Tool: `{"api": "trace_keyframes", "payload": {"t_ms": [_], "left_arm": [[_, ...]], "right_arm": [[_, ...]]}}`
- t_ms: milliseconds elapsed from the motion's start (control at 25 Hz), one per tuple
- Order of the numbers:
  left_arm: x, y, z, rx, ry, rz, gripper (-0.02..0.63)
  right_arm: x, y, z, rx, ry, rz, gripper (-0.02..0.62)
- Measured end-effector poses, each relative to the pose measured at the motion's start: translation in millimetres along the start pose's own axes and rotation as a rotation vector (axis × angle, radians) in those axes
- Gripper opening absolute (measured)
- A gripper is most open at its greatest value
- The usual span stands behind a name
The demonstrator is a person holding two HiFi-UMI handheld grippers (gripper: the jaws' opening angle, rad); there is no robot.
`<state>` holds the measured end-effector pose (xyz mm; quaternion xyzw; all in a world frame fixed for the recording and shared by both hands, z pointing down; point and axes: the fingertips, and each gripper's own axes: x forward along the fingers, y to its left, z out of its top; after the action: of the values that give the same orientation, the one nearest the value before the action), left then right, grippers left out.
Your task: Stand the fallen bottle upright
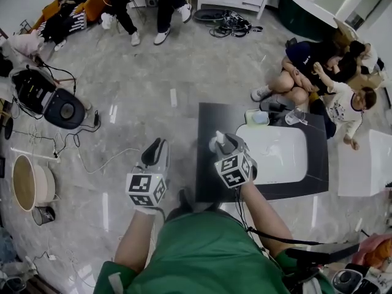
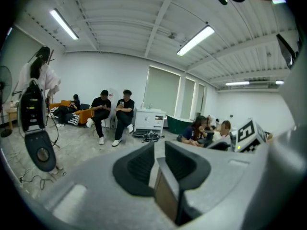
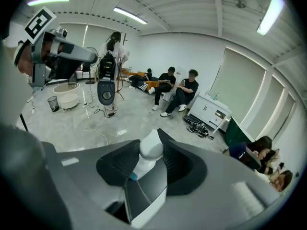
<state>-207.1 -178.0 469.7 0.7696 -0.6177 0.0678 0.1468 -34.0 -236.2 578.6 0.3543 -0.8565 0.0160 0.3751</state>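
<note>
My right gripper [image 1: 223,143] is shut on a white bottle [image 1: 215,141], held above the near left part of the dark table [image 1: 205,182]. In the right gripper view the bottle [image 3: 149,153] sits between the two dark pads, its rounded white top pointing away from the camera and a bit of blue showing low on it. My left gripper [image 1: 155,151] hangs over the floor to the left of the table, its fingers [image 2: 141,166] close together with nothing between them.
A white tray [image 1: 275,158] lies on the table, with a clear cup [image 1: 295,116] and a small pale container [image 1: 257,117] at its far edge. People sit on the floor beyond the table and at the back. Cables, a fan base [image 1: 64,110] and a round basin [image 1: 27,182] are at the left.
</note>
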Motion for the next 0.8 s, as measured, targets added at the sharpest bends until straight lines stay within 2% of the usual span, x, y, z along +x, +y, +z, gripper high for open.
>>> {"api": "trace_keyframes", "payload": {"t_ms": [240, 440, 800], "left_arm": [[-5.7, 2.8, 5.3, 0.0, -0.007, 0.001, 0.065], [-3.4, -2.7, 14.6, 0.01, -0.024, -0.013, 0.064], [4.5, -13.4, 55.9, 0.066, -0.086, -0.025, 0.064]], "right_arm": [[-6.3, 9.3, 10.6, 0.033, -0.036, 0.028, 0.16], [-20.9, 1.3, 24.6, 0.089, -0.121, 0.022, 0.16], [-82.9, -55.1, 55.4, 0.325, -0.342, -0.066, 0.146]]}}
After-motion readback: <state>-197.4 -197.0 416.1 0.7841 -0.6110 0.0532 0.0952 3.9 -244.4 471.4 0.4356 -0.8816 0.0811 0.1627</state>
